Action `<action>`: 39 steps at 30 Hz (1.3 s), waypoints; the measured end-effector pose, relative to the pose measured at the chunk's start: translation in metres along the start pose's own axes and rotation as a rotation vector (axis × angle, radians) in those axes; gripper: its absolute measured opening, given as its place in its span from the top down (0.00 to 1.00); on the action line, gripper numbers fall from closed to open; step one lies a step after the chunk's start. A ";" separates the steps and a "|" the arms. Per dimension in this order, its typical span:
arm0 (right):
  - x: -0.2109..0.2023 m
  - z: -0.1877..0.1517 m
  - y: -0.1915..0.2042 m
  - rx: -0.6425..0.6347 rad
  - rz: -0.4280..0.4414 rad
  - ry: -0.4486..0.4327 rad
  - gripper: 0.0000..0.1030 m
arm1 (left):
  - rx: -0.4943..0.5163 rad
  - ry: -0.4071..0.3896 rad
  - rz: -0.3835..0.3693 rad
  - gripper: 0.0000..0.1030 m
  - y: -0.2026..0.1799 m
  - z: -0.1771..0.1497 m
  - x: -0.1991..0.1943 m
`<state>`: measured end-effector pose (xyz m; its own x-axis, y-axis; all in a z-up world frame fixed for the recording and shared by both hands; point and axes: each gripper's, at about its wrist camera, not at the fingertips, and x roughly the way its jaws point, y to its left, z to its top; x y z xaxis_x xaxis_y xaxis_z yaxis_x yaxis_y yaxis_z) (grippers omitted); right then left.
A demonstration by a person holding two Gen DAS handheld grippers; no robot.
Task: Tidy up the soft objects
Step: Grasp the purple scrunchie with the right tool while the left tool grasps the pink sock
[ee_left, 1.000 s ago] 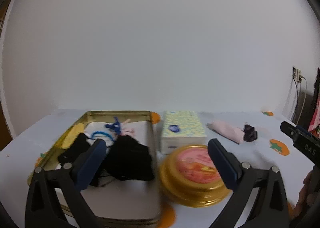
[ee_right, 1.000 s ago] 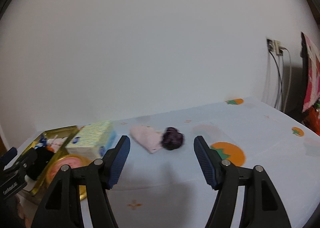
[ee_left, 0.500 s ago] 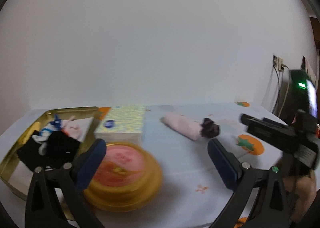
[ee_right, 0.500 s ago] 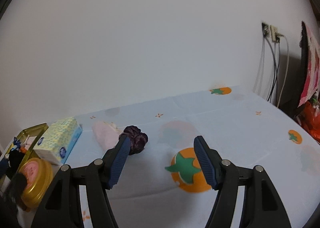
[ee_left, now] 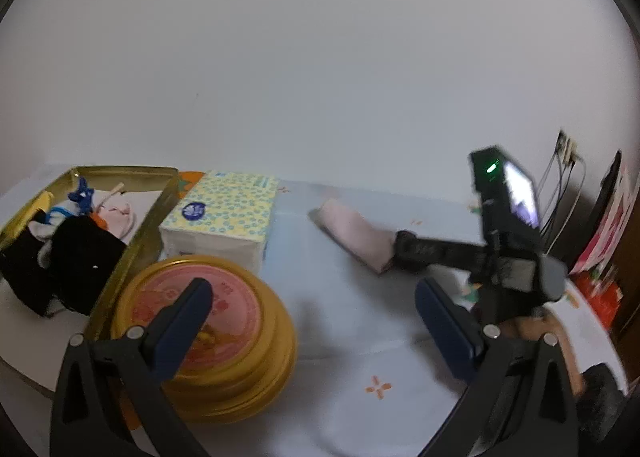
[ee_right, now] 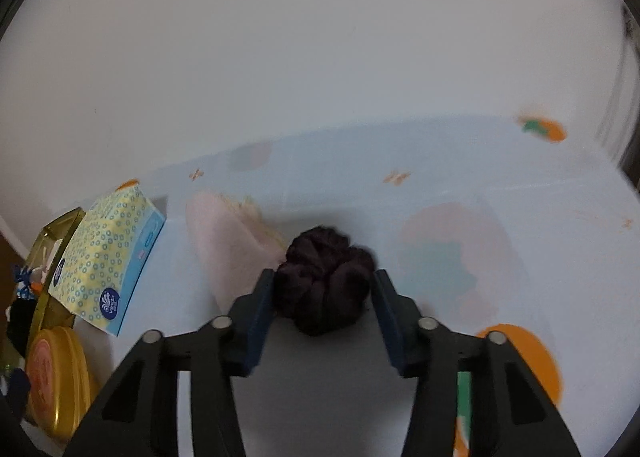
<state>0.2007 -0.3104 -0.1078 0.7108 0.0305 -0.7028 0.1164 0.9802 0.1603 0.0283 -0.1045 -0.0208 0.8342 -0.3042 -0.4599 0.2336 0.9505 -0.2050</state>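
Both right tongs (ee_right: 323, 289) now flanking purple scrunchie (ee_right: 326, 281) (closing), previously clear.

Your right gripper (ee_right: 324, 289) is closing its jaws around the dark purple scrunchie (ee_right: 326, 281) on the tabletop (ee_right: 440, 185); a pink rolled cloth (ee_right: 228, 241) lies just left.

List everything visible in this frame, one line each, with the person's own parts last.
scrunchie: 1, dark purple, between right claw's fingers
rolled cloth: 1, pink, beside scrunchie
tissue pack: 1, yellow dotted, mid-table
round tin: 1, gold, pink lid, near edge
tray: 1, gold, left, holding black and blue soft items
tablecloth: 1, pale blue, orange prints
left claw: 1, black, open, empty
right claw: 1, black, closing around scrunchie
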 end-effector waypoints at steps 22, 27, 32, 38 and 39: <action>-0.109 0.010 -0.090 0.118 -0.191 -0.434 0.68 | -0.032 0.162 0.052 0.03 -0.071 0.063 0.111; -0.117 0.011 -0.093 0.131 -0.183 -0.473 0.68 | -0.098 0.365 0.122 0.17 -0.064 0.064 0.172; -0.117 0.011 -0.087 0.086 -0.182 -0.485 0.68 | -0.107 0.466 0.163 0.30 -0.067 0.053 0.209; -0.112 0.008 -0.080 0.072 -0.151 -0.468 0.68 | 0.064 0.392 0.219 0.41 -0.090 0.038 0.212; -0.110 0.007 -0.079 0.072 -0.148 -0.465 0.68 | 0.067 0.387 0.210 0.54 -0.092 0.037 0.210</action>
<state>0.1182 -0.3922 -0.0377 0.9153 -0.2146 -0.3408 0.2756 0.9508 0.1415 0.2007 -0.2534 -0.0668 0.6215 -0.0931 -0.7779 0.1213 0.9924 -0.0218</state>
